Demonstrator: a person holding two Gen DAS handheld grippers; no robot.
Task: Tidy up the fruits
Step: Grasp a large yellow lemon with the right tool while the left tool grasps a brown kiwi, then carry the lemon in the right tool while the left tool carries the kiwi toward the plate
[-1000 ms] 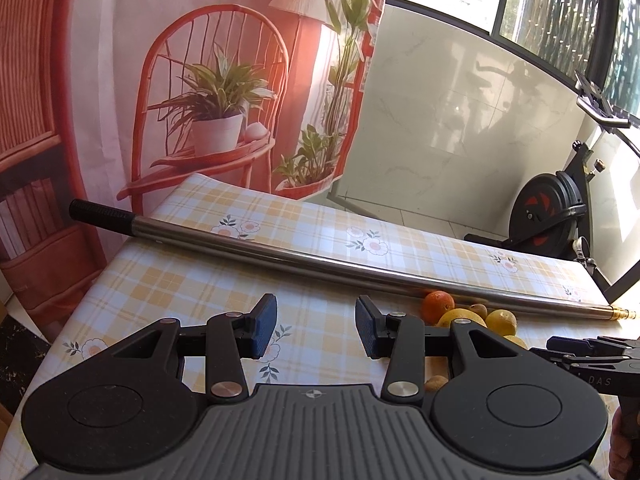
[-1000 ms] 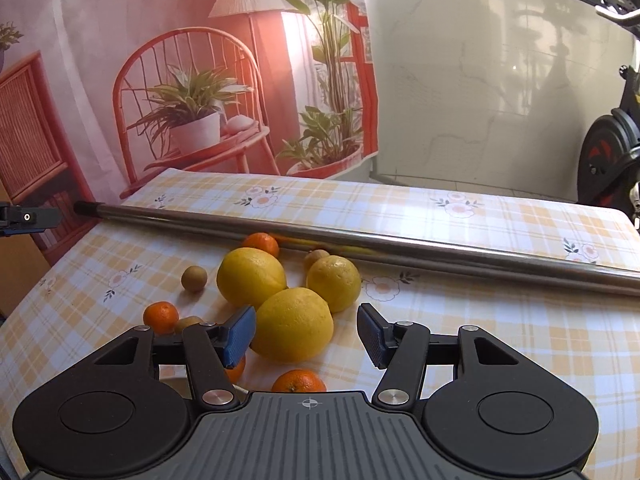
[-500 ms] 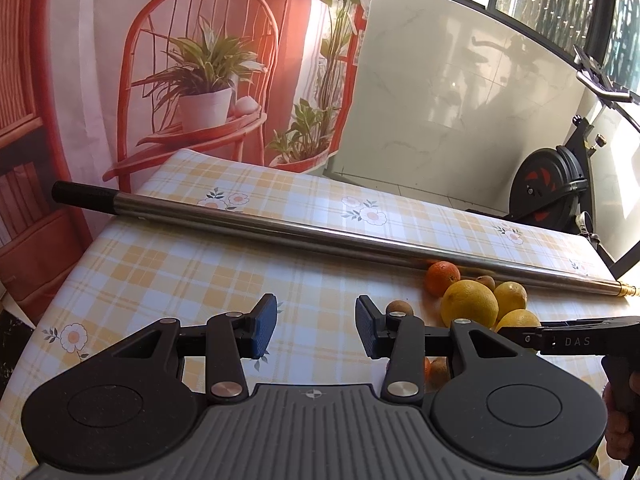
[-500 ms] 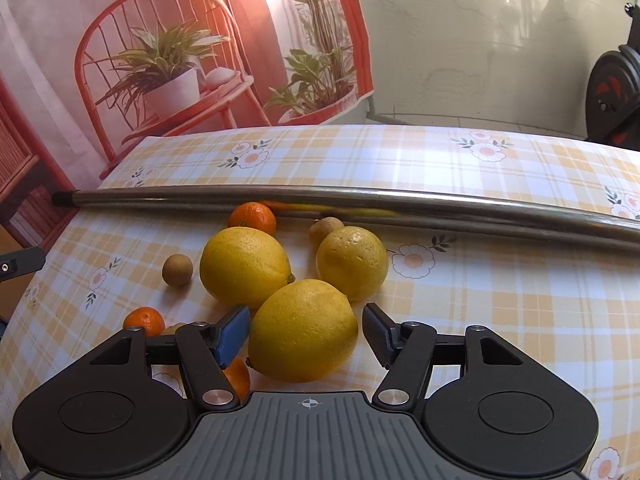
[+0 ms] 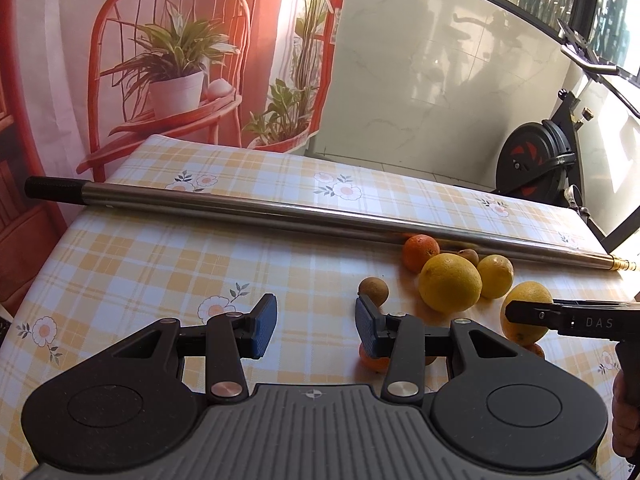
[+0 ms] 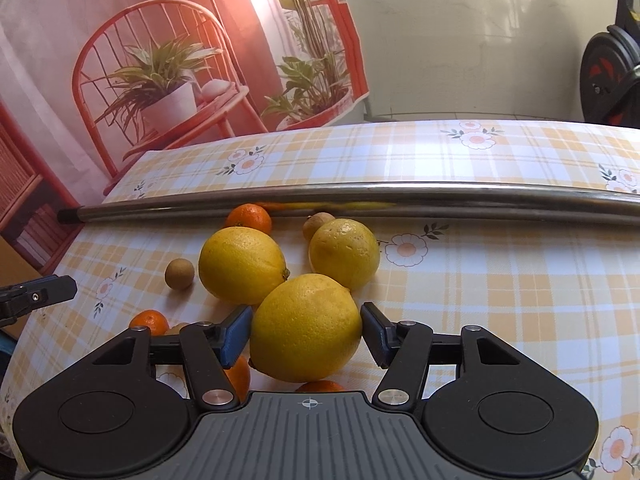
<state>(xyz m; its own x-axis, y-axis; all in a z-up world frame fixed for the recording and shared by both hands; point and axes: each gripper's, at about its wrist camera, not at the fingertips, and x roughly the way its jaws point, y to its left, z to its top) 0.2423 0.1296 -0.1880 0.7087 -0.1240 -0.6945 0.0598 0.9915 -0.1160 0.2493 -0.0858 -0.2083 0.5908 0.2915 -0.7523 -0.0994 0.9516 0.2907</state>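
Note:
Three lemons lie on the checked tablecloth (image 6: 500,280) with small tangerines (image 6: 248,218) and brown round fruits (image 6: 180,274) around them. The nearest lemon (image 6: 306,320) rests on the cloth between the fingers of my right gripper (image 6: 306,332). Its jaws are closing, and both pads touch the lemon's sides. My left gripper (image 5: 316,328) hangs open over bare cloth left of the pile, nothing between its fingers. A tangerine (image 5: 372,362) shows partly behind its right finger. In the left wrist view the lemons (image 5: 450,282) lie to the right, with the right gripper's finger (image 5: 560,318) in front of one.
A long metal pole (image 5: 280,210) lies across the table behind the fruit. A printed backdrop of a red chair and plants (image 5: 172,80) hangs beyond the far edge. An exercise bike (image 5: 536,164) stands at the back right.
My right gripper has moved forward and down until its fingers flank the nearest lemon. My left gripper has sunk and drawn nearer the fruit, its opening unchanged.

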